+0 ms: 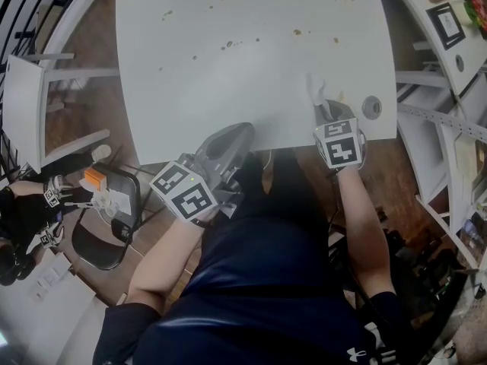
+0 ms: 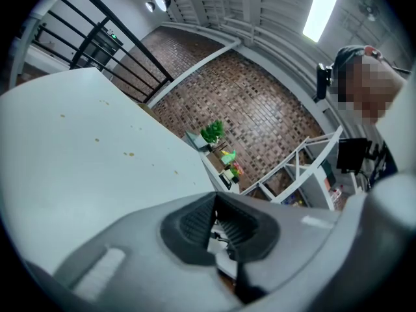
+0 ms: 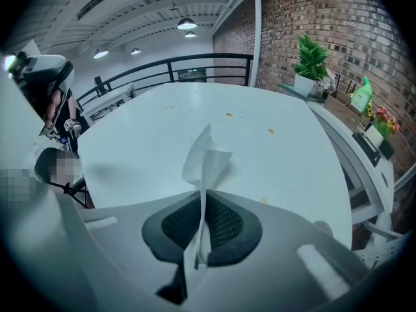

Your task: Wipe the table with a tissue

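In the head view, your right hand-held gripper (image 1: pixel 326 111) sits at the lower right edge of the white desk (image 1: pixel 228 74), clenched on the tissue (image 1: pixel 315 90), which pokes up just past its tips. Your left hand-held gripper (image 1: pixel 242 133) hangs at the desk's near edge, lower centre of the frame, and brown specks (image 1: pixel 297 31) are scattered across the upper part of the surface, well apart from the tissue. In the left gripper view, that gripper's pads (image 2: pixel 192 223) close to a point with nothing between them, so it is clenched and empty, and the desk fills the left half of the frame. In the right gripper view, the tissue (image 3: pixel 205 158) is a thin folded sheet pinched by a narrow strip between the pads, with most of it standing free above the tips at frame centre. Judge it as very light, limp and easy to tear. It gives no stiffness of its own, so it will likely flop or bunch when dragged. You would probably do better holding it nearer its middle, so a loose fold lies under the tips, and pressing only lightly on the smooth top.
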Tool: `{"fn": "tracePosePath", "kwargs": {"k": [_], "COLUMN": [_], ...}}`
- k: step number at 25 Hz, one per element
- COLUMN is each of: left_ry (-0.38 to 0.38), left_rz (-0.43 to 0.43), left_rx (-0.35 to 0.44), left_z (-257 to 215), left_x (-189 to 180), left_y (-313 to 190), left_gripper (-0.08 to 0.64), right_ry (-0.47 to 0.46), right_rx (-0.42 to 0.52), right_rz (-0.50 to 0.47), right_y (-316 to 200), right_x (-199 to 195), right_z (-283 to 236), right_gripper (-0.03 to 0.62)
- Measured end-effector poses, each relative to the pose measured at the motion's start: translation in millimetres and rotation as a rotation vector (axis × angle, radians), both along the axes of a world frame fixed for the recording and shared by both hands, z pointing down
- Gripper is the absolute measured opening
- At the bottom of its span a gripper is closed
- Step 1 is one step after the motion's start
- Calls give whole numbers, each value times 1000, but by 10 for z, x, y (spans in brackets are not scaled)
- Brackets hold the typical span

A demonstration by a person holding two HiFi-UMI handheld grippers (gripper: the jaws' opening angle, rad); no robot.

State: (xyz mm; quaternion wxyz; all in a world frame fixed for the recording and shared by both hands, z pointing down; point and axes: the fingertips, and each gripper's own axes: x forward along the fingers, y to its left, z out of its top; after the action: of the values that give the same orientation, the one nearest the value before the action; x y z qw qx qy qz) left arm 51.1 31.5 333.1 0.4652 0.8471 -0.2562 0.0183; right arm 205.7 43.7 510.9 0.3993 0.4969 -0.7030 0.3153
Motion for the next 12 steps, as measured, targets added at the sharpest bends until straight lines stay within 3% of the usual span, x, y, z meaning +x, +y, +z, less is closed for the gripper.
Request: {"fn": "tracePosePath", "kwargs": {"k": [12], "left_ry": [-3], "left_rz": [-2], "left_rx": [-8], "left_z": [34], "left_x": [195], "left_y": [9], "left_gripper": [3], "right_ry": [-10], "right_rx": [53], "right_rz": [11], "right_y": [-18], "right_x": [251], "right_z": [-201], "right_gripper": [11]}}
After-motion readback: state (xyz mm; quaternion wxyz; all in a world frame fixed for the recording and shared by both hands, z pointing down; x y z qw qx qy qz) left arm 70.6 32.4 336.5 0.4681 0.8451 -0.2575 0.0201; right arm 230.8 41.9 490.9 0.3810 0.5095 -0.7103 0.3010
